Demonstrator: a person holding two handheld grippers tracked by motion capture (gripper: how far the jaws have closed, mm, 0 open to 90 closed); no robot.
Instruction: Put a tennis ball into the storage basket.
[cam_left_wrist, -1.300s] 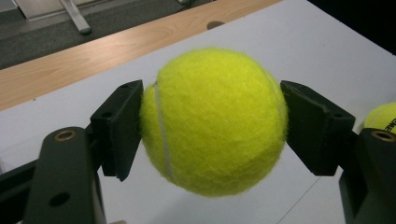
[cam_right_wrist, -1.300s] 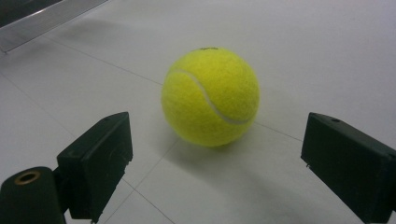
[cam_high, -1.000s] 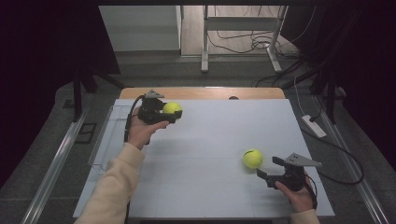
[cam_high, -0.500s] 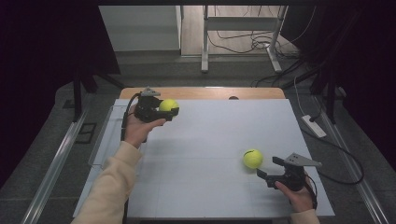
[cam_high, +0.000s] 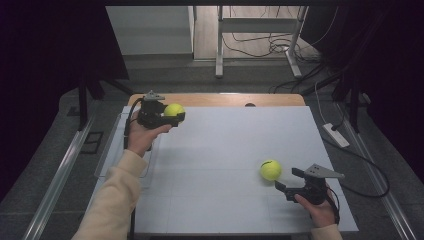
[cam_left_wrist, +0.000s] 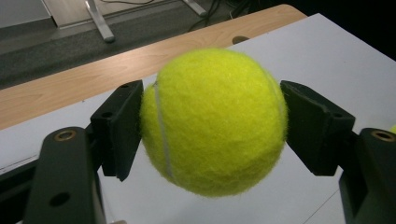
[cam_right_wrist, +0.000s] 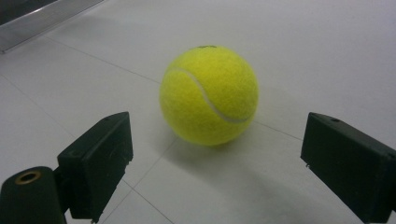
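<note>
One tennis ball sits clenched in the left tongs; right tongs gape before another ball.

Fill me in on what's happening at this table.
A person works with a hand-held gripper in each hand. The left hand-held gripper is shut on a tennis ball, held clear above the far left part of the white table. The right hand-held gripper is open, its jaws spread wide and aimed at a second tennis ball that rests on the table just ahead of them, not yet touched.
</note>
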